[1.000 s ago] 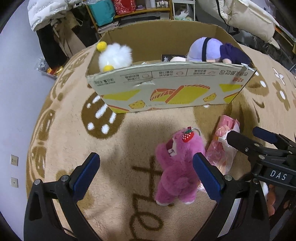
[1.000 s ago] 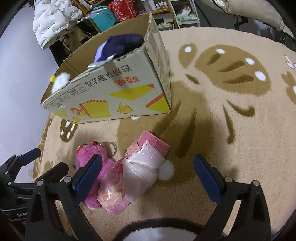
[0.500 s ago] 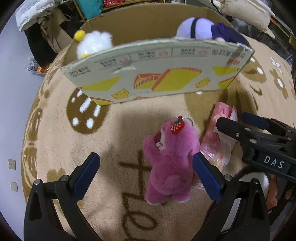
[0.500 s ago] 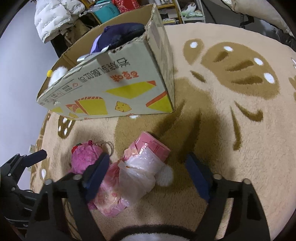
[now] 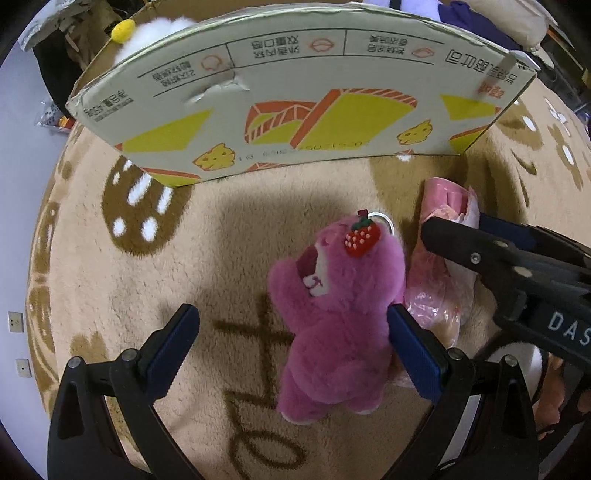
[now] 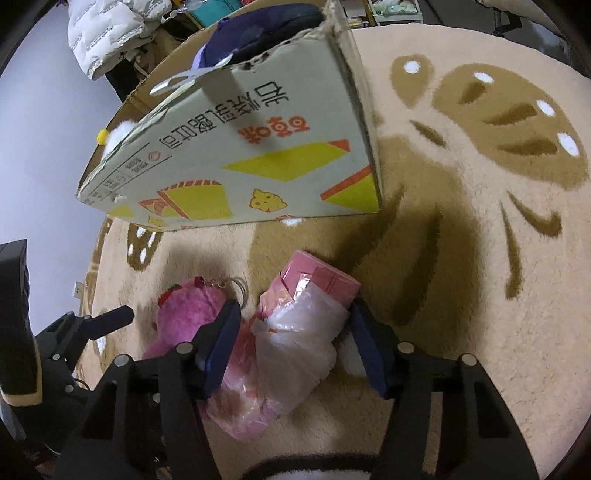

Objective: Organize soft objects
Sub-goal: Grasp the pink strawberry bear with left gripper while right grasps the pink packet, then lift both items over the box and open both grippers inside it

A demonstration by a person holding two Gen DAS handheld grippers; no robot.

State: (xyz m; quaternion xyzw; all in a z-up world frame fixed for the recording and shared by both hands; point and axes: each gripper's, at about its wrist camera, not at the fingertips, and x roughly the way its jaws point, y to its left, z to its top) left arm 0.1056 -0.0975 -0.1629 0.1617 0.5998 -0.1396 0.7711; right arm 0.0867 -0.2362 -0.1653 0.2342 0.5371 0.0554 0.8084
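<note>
A magenta plush bear [image 5: 340,317] with a strawberry on its head lies on the rug, also in the right wrist view [image 6: 188,317]. My left gripper [image 5: 291,347] is open, its right pad against the bear's side, its left pad well clear. A pink toy in a clear plastic bag [image 6: 295,347] lies right of the bear, also in the left wrist view [image 5: 439,291]. My right gripper [image 6: 295,343] has closed onto the bag, both pads touching its sides. The open cardboard box [image 5: 295,103] stands behind, holding a white plush [image 5: 155,33] and a purple plush [image 6: 258,29].
A beige round rug [image 6: 480,221] with brown patterns covers the floor. A white plush piece [image 6: 351,360] lies beside the bag. Behind the box are a white jacket [image 6: 107,29] and shelves. A grey wall with sockets [image 5: 14,321] is at the left.
Both grippers have moved forward and down toward the toys. The right gripper's jaws have narrowed onto the bagged pink toy. The left gripper has stayed wide open around the bear.
</note>
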